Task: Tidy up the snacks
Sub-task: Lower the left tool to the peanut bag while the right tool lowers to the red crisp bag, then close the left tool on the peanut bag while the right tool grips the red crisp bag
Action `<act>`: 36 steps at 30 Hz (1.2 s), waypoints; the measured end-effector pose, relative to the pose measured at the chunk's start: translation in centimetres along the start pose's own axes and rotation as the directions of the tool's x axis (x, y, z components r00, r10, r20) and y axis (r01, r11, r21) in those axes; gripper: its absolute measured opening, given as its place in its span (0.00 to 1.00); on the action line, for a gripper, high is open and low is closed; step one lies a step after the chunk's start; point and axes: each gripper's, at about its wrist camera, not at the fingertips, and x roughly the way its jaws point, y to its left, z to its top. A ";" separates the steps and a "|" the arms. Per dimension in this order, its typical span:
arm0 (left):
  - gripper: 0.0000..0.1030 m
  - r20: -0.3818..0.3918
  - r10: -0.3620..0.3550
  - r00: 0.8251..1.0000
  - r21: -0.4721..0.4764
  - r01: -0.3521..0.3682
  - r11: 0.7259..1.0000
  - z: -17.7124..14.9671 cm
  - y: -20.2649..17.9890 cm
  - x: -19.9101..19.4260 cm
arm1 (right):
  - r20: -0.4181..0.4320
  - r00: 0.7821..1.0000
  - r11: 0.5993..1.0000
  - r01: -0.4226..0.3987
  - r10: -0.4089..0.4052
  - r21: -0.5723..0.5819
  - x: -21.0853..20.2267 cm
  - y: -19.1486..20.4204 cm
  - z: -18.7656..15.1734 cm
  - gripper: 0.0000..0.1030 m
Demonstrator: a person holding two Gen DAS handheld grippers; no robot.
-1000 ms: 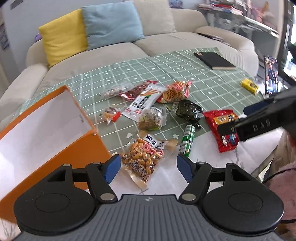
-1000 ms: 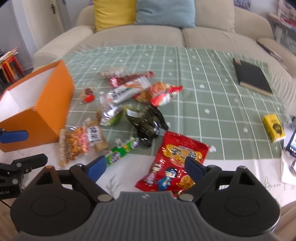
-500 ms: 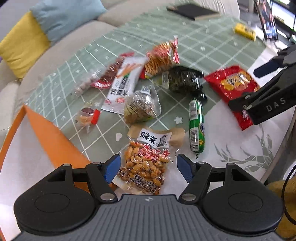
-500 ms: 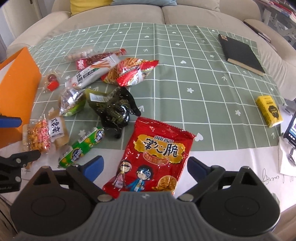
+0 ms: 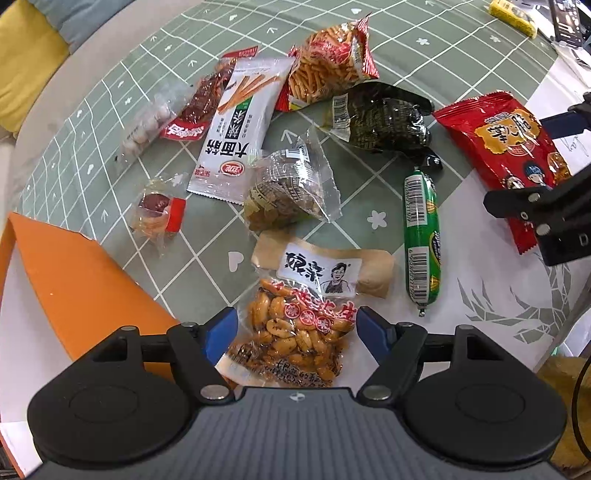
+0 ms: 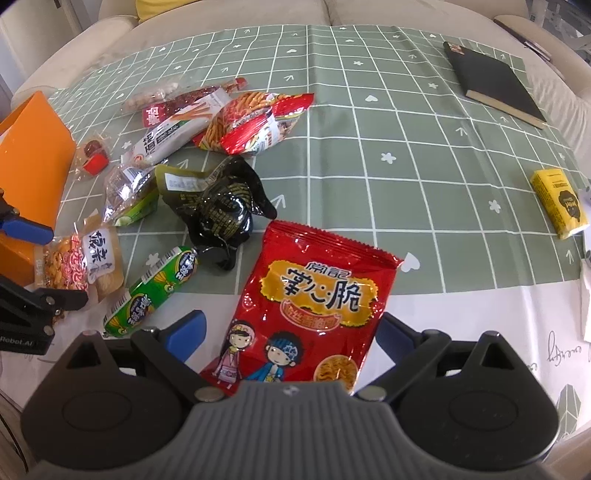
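Peanut packet (image 5: 295, 332) lies between the opening left claw (image 5: 293, 328); right claw (image 6: 291, 332), spread, straddles red noodle-snack bag (image 6: 314, 306). Slick film may slip.

A home living room: beige sofa (image 6: 221, 22) behind a clothed table (image 6: 406, 147).

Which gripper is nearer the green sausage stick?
Neither clearly. The green sausage stick lies between them: left gripper straddles the peanut pack, right gripper the red bag.
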 end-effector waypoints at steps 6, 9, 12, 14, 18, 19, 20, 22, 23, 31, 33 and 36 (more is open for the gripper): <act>0.86 -0.022 -0.039 0.999 -0.023 0.038 0.999 0.2 0.2 1.0 | -0.017 1.000 1.000 -0.009 0.009 0.006 0.5 -0.1 0.0 0.91; 0.83 -0.025 -0.060 0.998 -0.079 0.058 0.995 0.5 0.6 1.2 | -0.023 1.000 1.000 -0.007 0.007 0.015 0.8 -0.2 0.0 0.91; 0.78 -0.014 -0.067 0.998 -0.100 0.065 0.993 0.6 0.7 1.1 | -0.016 1.000 1.000 0.001 -0.001 0.008 0.8 -0.2 0.0 0.89; 0.76 -0.002 -0.056 0.998 -0.104 0.055 0.993 0.5 0.4 0.8 | -0.008 1.000 1.000 0.017 -0.017 -0.010 0.8 0.0 -0.1 0.84; 0.72 0.020 -0.030 0.999 -0.162 0.033 0.986 -0.1 0.0 0.1 | 0.002 1.000 0.999 0.028 -0.028 -0.019 0.7 0.1 -0.2 0.79; 0.71 0.025 -0.024 0.999 -0.172 0.028 0.985 -0.4 -0.1 0.0 | 0.003 1.000 0.999 0.028 -0.028 -0.018 0.6 0.0 -0.2 0.78; 0.70 0.031 -0.015 0.999 -0.182 0.021 0.983 -0.5 -0.3 -0.2 | 0.005 1.000 0.999 0.029 -0.029 -0.016 0.6 0.0 -0.2 0.76; 0.66 0.054 -0.004 0.999 -0.212 0.015 0.977 -1.0 -0.6 -0.9 | 0.010 1.000 1.000 0.025 -0.025 -0.011 0.4 -0.1 -0.2 0.73; 0.61 0.066 -0.009 0.998 -0.238 0.025 0.971 -1.2 -0.5 -1.3 | 0.013 1.000 1.000 0.026 -0.026 -0.013 0.2 -0.1 -0.2 0.72; 0.41 0.127 -0.028 0.992 -0.327 0.069 0.943 -2.4 -0.1 -3.4 | 0.047 0.999 0.999 0.028 -0.027 -0.027 -0.9 0.3 -0.4 0.72; 0.45 0.118 -0.021 0.993 -0.303 0.056 0.951 -2.6 -0.5 -3.3 | 0.052 0.998 0.999 0.026 -0.024 -0.037 -1.2 0.5 -0.6 0.72; 0.51 0.093 -0.019 0.996 -0.291 0.045 0.956 -3.5 -1.0 -3.0 | 0.056 0.998 0.999 0.020 -0.018 -0.040 -1.5 0.5 -0.8 0.72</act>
